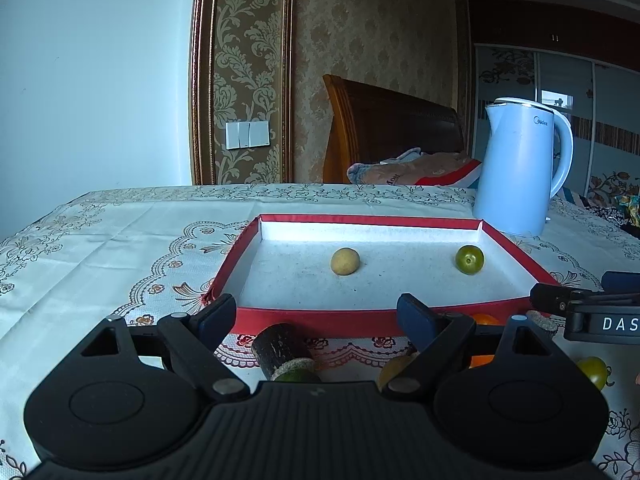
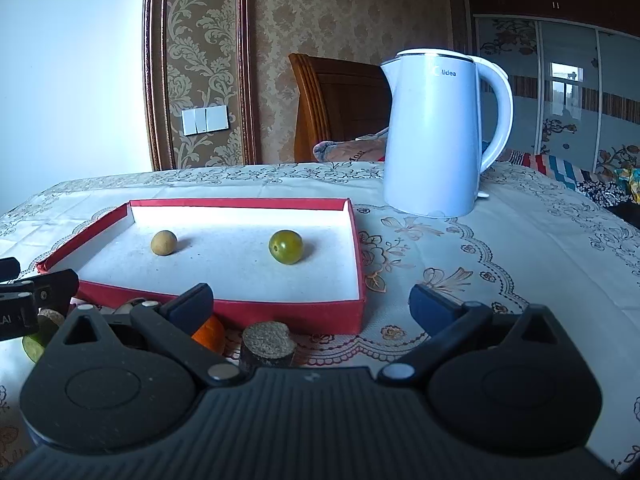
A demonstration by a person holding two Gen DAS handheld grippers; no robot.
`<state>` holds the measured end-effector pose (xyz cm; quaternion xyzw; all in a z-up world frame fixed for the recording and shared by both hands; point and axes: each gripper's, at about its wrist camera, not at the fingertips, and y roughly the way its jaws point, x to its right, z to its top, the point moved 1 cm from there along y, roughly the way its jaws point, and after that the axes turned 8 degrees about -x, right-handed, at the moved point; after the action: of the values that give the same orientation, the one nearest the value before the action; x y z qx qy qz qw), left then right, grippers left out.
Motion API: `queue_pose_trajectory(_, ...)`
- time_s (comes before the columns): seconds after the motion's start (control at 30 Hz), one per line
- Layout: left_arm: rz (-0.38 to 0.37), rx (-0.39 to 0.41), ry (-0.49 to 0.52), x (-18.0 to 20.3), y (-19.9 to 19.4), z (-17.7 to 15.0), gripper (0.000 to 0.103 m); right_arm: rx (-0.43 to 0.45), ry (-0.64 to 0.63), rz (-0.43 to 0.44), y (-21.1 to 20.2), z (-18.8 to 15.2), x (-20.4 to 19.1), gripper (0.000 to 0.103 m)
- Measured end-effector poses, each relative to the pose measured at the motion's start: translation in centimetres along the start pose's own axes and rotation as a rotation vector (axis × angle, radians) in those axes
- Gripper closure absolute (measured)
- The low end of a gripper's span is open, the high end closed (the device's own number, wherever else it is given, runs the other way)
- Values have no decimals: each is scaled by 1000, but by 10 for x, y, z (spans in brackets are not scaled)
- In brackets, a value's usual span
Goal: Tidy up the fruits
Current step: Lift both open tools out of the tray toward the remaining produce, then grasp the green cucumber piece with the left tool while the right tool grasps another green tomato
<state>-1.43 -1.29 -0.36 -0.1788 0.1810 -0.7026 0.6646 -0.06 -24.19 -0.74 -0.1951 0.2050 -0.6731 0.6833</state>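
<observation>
Both tongs stand spread and empty: the left gripper [image 1: 316,316] over a dark sugarcane piece [image 1: 280,350], the right gripper [image 2: 312,304] nearby. Beyond, the red tray [image 2: 248,312] holds a tan fruit [image 2: 163,243] and a green fruit [image 2: 285,247]; behind stands a kettle [image 2: 436,140].

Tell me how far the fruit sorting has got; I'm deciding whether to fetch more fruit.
Done: a tan round fruit and a green one lie in the red tray. In hand: nothing; the left gripper and right gripper are both open in front of the tray. Left: an orange fruit, a green fruit, a cane piece and more on the cloth.
</observation>
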Motion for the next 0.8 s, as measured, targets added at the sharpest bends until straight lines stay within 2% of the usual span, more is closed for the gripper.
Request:
queue_pose_trajectory(0.23, -5, -6, -22, -9, -5, -4, 15, -13, -4, 0, -5, -7, 3, 0)
queue_pose_trajectory(0.6, -6, -32, -22, -17, -12, -12, 15, -45, 113, 40, -9, -18, 26, 0)
queue_pose_trajectory(0.8, -25, -80, 8, -14, -7, -15, 15, -66, 144, 44, -5, -19, 31, 0)
